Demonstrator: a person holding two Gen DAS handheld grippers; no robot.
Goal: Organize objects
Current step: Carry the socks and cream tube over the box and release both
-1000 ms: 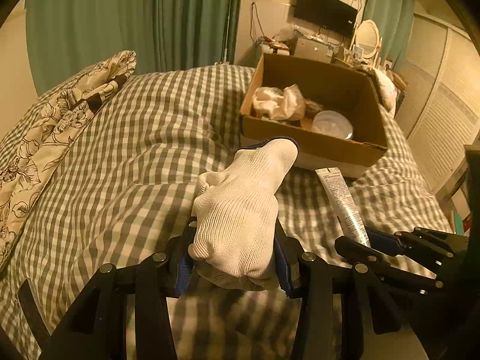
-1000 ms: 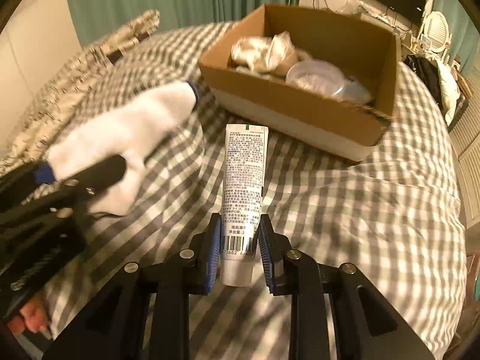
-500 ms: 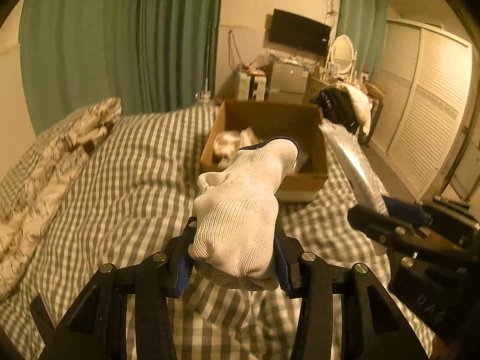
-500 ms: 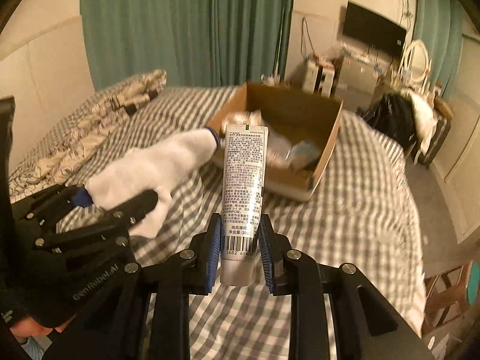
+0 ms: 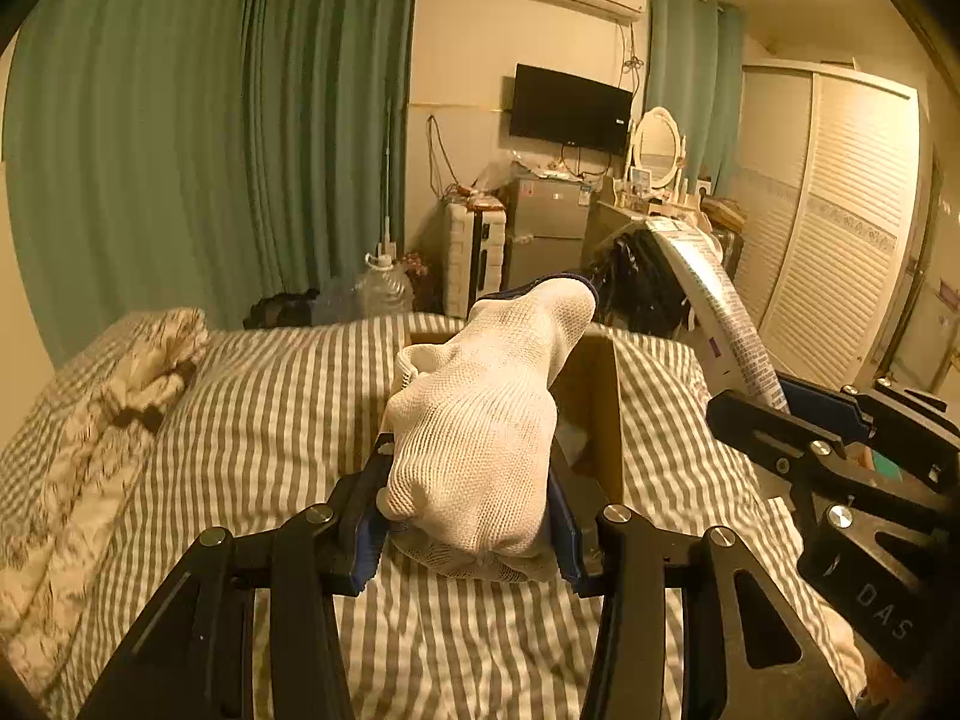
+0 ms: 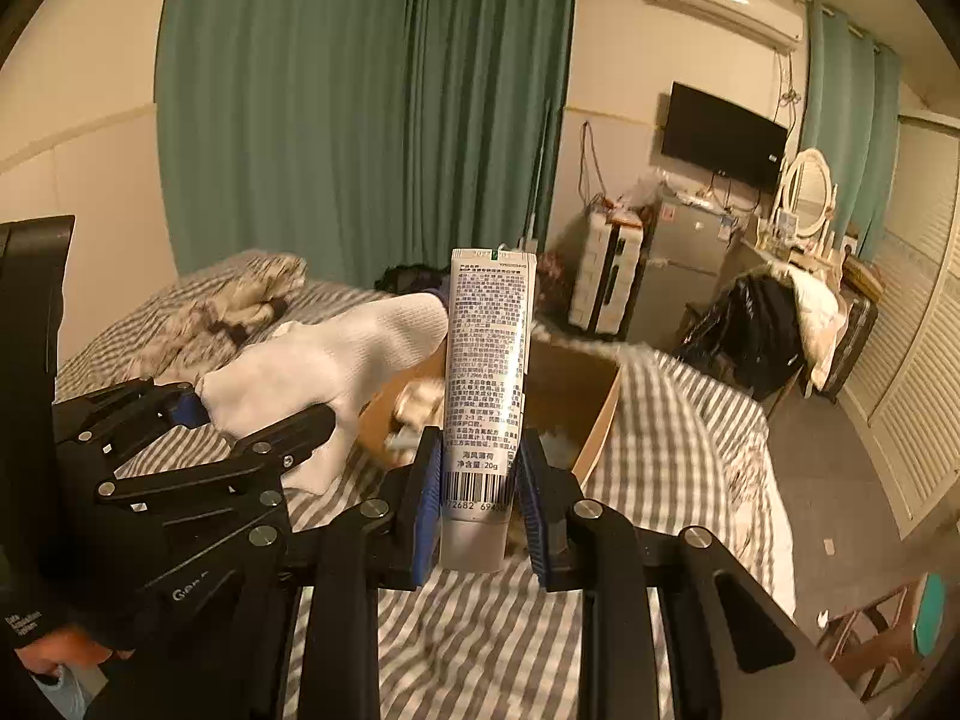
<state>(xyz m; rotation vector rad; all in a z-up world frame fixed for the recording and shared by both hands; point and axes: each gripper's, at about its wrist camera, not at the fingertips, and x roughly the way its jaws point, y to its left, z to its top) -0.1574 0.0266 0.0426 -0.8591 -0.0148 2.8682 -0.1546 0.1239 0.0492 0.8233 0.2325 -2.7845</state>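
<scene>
Left gripper: jaws closed on a white knit glove, clamped at its lower bulk, with the blue-trimmed cuff end pointing up and forward past the jaws. Right gripper: jaws closed on the capped end of a white tube, which stands upright above them, printed text and barcode facing the camera. Both items are held in the air over the checked bed. The open cardboard box sits on the bed just ahead of both sets of jaws; pale contents show inside, blurred. The left gripper is beside the right one, to its left, the glove near the tube but apart from it.
</scene>
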